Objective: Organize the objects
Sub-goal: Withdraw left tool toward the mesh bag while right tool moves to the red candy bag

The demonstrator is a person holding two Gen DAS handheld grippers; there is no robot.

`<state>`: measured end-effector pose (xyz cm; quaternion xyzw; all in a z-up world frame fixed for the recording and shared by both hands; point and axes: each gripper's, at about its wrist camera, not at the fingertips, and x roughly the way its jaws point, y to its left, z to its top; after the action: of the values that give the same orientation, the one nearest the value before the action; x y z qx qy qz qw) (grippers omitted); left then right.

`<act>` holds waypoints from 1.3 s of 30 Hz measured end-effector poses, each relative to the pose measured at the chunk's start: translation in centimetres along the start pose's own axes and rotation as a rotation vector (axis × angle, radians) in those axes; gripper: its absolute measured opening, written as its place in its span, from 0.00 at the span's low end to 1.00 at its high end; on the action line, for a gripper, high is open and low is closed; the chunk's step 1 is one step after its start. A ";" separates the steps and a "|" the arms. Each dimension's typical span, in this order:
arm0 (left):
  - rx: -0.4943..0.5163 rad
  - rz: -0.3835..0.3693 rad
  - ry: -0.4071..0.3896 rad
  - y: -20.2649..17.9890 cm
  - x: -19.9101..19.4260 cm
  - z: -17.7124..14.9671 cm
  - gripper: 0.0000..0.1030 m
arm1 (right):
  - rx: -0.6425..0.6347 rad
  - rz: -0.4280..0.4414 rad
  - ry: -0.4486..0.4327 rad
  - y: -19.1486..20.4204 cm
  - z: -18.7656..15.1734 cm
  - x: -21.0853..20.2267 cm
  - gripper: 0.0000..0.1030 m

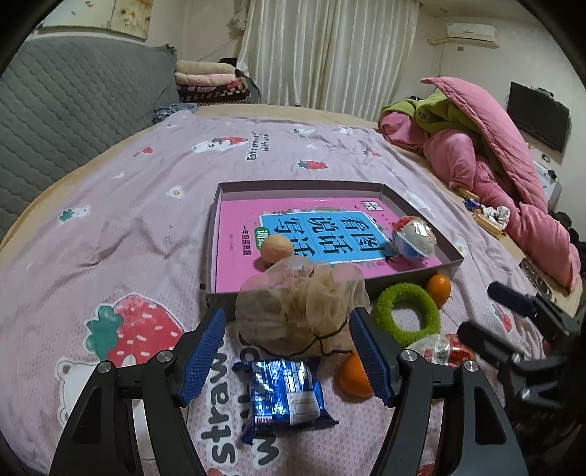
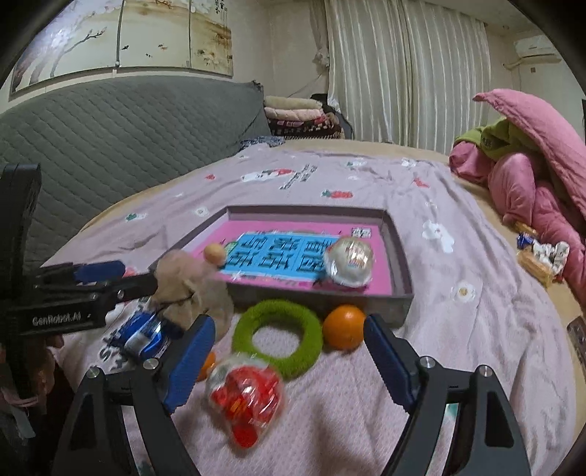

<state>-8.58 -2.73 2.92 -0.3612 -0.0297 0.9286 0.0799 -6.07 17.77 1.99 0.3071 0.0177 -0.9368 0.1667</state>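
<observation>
Bed sorting, both tongs released.
Left tongs flanked mesh pouch; right tongs over red capsule, which risked rolling off smooth wrap.

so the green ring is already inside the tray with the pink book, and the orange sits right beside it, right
Not quite. The green ring is not inside the tray; it lies on the bedspread in front of the tray's near wall, as the right wrist view shows. The orange does sit right beside it.

- My bed wears a strawberry-print sheet.
- A grey headboard stands behind it.
- Pale curtains hang closed.
- An air conditioner sits high.
</observation>
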 end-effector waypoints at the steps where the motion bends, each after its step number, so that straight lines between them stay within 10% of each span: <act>1: 0.000 -0.001 0.000 0.0 -0.1 -0.1 0.70 | 0.002 0.005 0.006 0.1 -0.2 0.0 0.80; 39: -0.029 -0.006 0.091 0.3 1.1 -2.5 0.70 | -0.032 0.014 0.107 1.8 -3.7 0.3 0.80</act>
<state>-7.72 -2.87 0.26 -0.4039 -0.0405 0.9105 0.0788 -3.61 16.47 -1.01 0.3539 0.0395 -0.9175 0.1769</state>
